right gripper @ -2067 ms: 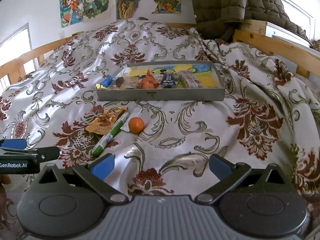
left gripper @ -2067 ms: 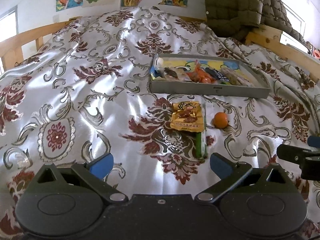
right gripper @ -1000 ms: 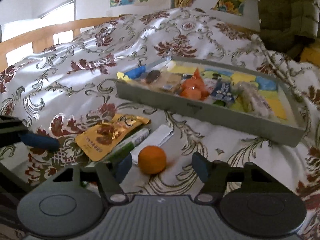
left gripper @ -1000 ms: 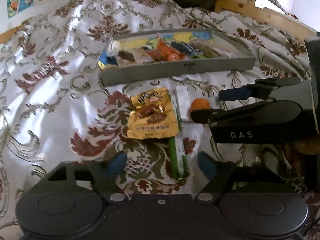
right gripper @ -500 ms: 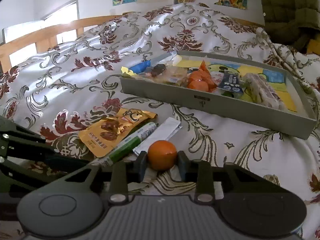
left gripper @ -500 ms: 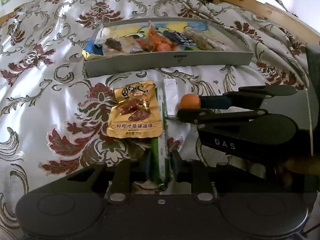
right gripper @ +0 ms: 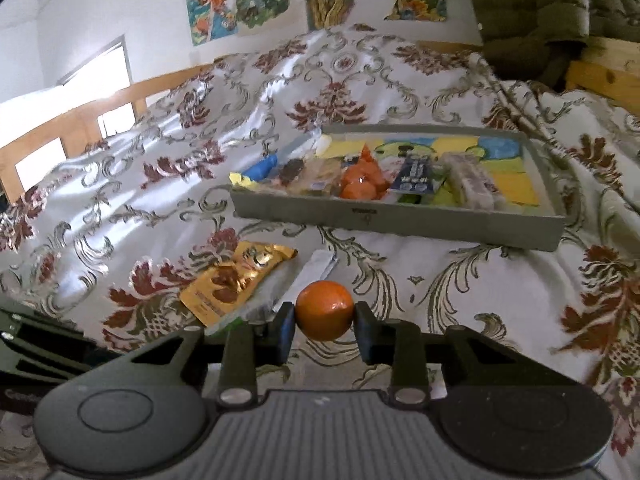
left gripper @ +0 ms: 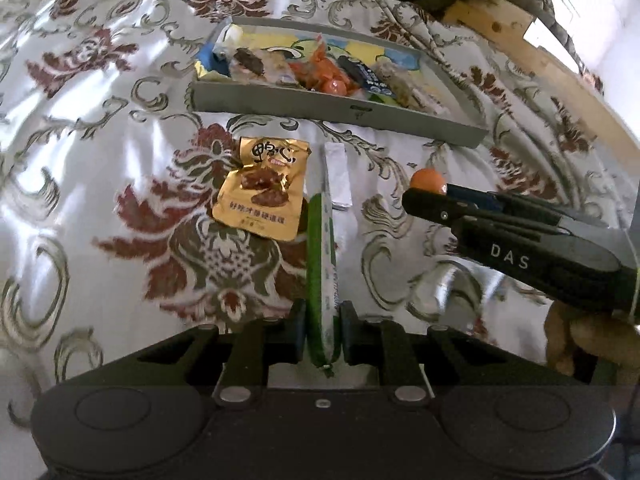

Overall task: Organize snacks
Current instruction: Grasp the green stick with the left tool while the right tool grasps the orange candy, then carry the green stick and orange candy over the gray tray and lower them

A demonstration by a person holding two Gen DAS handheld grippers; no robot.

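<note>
Left gripper [left gripper: 323, 328], angled down, closing on green stick [left gripper: 321, 272].

You're working in a bedroom in someone's home. The surface under you is a bed, spread with a shiny white floral bedspread [right gripper: 360, 80] in dark red and grey scrollwork, with a wooden bed frame [right gripper: 72, 132] running along its left and right edges. Colourful cartoon posters [right gripper: 240, 0] hang on the white wall beyond the far edge, and a quilted olive jacket [right gripper: 552, 12] is draped at the far right corner.
</note>
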